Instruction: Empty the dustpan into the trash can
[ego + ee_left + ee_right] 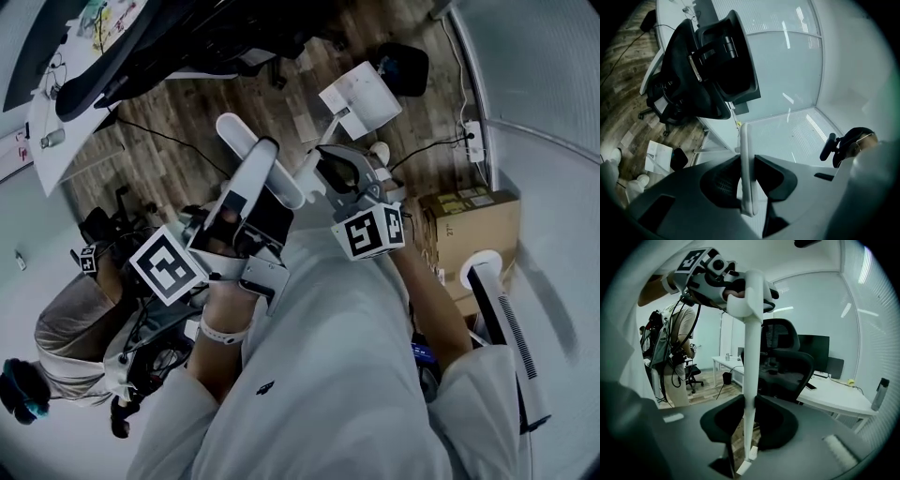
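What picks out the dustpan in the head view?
Start at the wood floor ahead of the person. The dustpan is the flat white tray there, at the far end of the white pole gripped by the left gripper and right gripper. Unlike the dark rounded object beside it, it is pale and square-edged.

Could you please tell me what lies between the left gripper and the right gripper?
Only the dustpan's long white plastic handle: in the right gripper view it runs from the right gripper to the left gripper, both shut on it.
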A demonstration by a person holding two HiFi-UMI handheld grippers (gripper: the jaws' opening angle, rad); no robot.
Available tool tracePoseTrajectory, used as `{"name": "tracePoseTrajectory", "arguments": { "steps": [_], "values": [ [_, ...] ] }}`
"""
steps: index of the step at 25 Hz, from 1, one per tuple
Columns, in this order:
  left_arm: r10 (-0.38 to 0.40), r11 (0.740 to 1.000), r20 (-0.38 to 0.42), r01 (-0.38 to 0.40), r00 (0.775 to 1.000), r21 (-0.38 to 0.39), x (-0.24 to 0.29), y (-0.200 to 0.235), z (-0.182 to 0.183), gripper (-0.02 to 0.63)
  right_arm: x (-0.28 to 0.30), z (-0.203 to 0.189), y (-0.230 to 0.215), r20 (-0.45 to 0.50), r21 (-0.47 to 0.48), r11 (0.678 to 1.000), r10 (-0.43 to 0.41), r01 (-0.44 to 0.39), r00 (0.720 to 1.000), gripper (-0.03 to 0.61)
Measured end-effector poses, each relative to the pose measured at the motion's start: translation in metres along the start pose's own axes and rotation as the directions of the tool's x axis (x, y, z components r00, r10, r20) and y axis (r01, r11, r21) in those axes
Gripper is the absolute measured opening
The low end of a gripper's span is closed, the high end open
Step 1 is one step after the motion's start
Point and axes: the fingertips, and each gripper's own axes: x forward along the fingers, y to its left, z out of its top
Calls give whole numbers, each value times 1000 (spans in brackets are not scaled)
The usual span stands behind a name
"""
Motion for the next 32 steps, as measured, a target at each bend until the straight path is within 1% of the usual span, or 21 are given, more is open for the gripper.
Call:
{"name": "tracePoseTrajectory", "arguments": {
  "steps": [7,11,13,15,18,21,24,27,32],
  "values": [
    [-55,996,38,57,998,-63,9,-14,4,89,-16,6,-20,-72,-54,997,45,-49,996,86],
    [-79,990,83,87,993,-106,14,-13,8,89,-22,5,-31,-89,-86,992,80,-88,993,86],
    [-86,989,96,97,992,-115,23,-13,9,89,-24,3,-41,-95,-89,992,86,-94,992,86],
    [-92,989,92,101,992,-107,38,-16,8,89,-26,0,-55,-91,-90,992,78,-86,993,86],
    [-98,993,40,100,994,-61,63,-28,-2,89,-32,-4,-75,-73,-72,996,42,-47,996,86],
    [-97,995,-40,97,995,14,83,-40,-21,89,-39,-4,-90,-37,-42,999,-12,10,999,86],
    [-91,991,-111,101,990,92,98,-50,-40,89,-45,-2,-106,11,-3,998,-69,69,998,86],
    [-82,979,-177,113,981,168,112,-58,-61,89,-50,0,-121,63,41,991,-126,124,990,86],
    [-56,947,-282,140,958,290,135,-72,-95,87,-63,-13,-139,101,85,982,-174,166,980,86]
  ]
}}
